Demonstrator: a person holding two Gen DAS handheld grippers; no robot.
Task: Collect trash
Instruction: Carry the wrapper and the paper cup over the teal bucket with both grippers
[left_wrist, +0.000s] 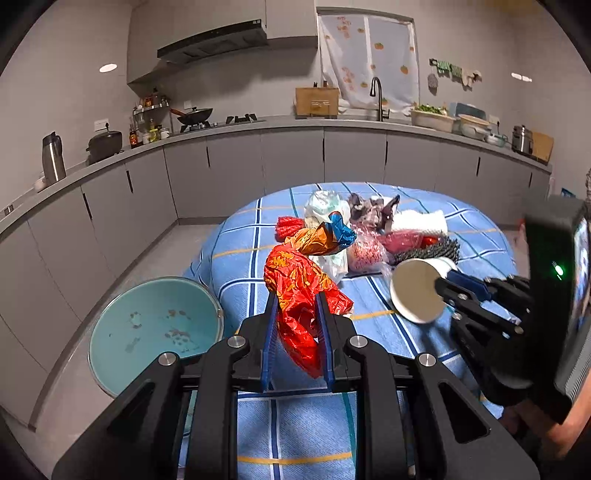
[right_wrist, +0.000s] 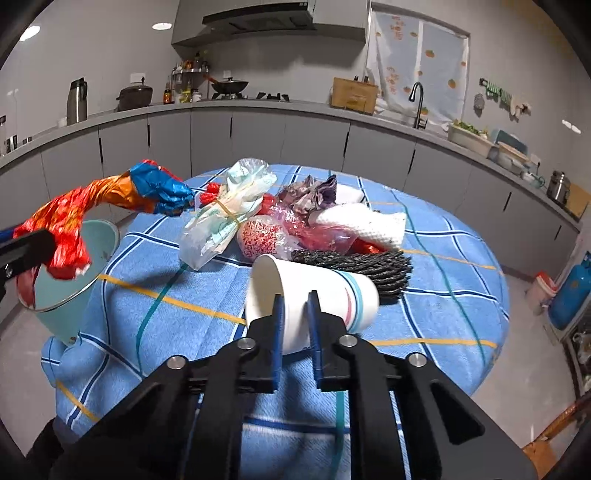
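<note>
My left gripper (left_wrist: 297, 299) is shut on a crumpled red, orange and blue foil wrapper (left_wrist: 299, 284), held up above the table's left edge. The same wrapper (right_wrist: 103, 199) shows in the right wrist view, hanging over a teal bin (right_wrist: 99, 236). My right gripper (right_wrist: 295, 301) is shut on the wall of a white paper cup (right_wrist: 325, 288) lying on its side, one finger inside its mouth and one outside. In the left wrist view the cup (left_wrist: 413, 291) faces the camera with the right gripper (left_wrist: 448, 282) on its rim.
A round table with a blue checked cloth (left_wrist: 236, 251) holds a trash pile: a clear plastic bag (right_wrist: 229, 206), a white paper towel (right_wrist: 365, 221), a black coiled rope (right_wrist: 369, 266). The teal bin (left_wrist: 147, 354) stands left of the table. Grey kitchen counters run behind; a blue gas cylinder (right_wrist: 569, 291) stands right.
</note>
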